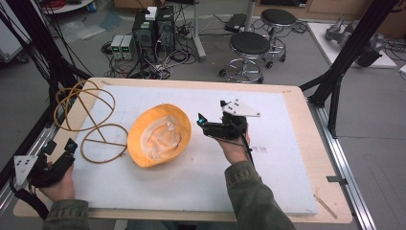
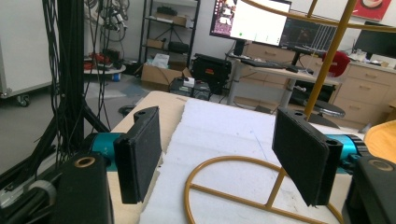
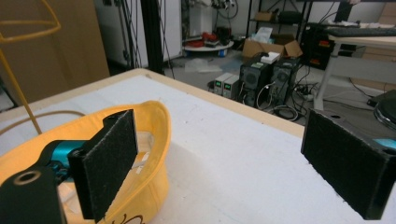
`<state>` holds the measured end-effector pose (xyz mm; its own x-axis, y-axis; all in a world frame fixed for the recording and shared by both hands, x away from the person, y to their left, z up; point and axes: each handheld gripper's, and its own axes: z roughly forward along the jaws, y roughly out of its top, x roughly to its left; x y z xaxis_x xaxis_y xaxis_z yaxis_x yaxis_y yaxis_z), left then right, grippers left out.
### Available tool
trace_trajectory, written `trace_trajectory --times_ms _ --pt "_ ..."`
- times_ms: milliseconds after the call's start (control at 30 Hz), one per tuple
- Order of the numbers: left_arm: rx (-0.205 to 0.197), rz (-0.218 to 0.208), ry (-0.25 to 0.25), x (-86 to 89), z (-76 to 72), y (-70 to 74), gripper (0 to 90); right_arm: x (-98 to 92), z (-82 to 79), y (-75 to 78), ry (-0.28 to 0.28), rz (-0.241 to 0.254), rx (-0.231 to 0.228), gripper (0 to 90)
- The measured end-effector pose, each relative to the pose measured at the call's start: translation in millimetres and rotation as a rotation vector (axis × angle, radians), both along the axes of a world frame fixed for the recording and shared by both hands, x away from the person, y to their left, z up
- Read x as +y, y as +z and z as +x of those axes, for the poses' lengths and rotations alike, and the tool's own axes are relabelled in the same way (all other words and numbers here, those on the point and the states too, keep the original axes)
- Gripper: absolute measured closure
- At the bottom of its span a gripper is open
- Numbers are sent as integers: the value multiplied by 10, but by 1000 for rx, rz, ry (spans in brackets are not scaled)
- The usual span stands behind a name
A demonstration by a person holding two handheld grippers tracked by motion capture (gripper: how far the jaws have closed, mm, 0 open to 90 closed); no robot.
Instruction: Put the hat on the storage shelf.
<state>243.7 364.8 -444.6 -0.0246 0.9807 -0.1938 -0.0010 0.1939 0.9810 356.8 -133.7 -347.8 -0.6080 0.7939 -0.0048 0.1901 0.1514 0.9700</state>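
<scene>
Black handheld tongs, olive-green sleeves.
Left tongs (image 1: 71, 145) and right tongs (image 1: 200, 120) have flat black pads (image 3: 108, 163), teal fittings, grey three-cornered plates, trailing black cables.

White foam mat (image 1: 268, 167) lies bare right of the upturned yellow plastic hard hat (image 1: 159, 135); the gold wire stand (image 1: 91, 120) crowds its left

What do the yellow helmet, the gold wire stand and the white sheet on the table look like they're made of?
Helmet: likely moulded hard plastic, with a smooth, slightly glossy yellow shell; the pale straps inside look like fabric webbing.
Wire stand: probably metal rod with a gold or brass-coloured coating, thin, rigid, evenly curved hoops.
White sheet: seemingly foam or soft padding, with a matte, finely textured surface and a thick edge in the left gripper view.
</scene>
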Motion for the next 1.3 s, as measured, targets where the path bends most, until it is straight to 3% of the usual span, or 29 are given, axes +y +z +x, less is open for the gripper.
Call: trace_trajectory --times_ms 333,933,1000,1100,1167,1233,1267,1300 --pt "0 -2 -3 7 -2 -1 329 336 179 -78 45 -70 56 97" --pt "-5 -20 0 34 0 -7 329 696 424 -324 109 -176 177 97" --pt "-6 -22 -2 36 3 -8 329 716 461 -349 111 -178 203 97" --pt "-3 -23 -1 40 6 -10 329 747 522 -408 126 -179 276 100" --pt "-2 -23 -3 43 9 -11 329 747 559 -461 122 -182 351 198" --pt "0 -23 -5 42 11 -12 329 743 567 -470 122 -181 369 220" --pt "0 -23 -5 41 11 -12 329 723 581 -479 138 -160 423 486" --pt "1 -22 -5 40 11 -11 329 723 581 -479 138 -160 423 486"
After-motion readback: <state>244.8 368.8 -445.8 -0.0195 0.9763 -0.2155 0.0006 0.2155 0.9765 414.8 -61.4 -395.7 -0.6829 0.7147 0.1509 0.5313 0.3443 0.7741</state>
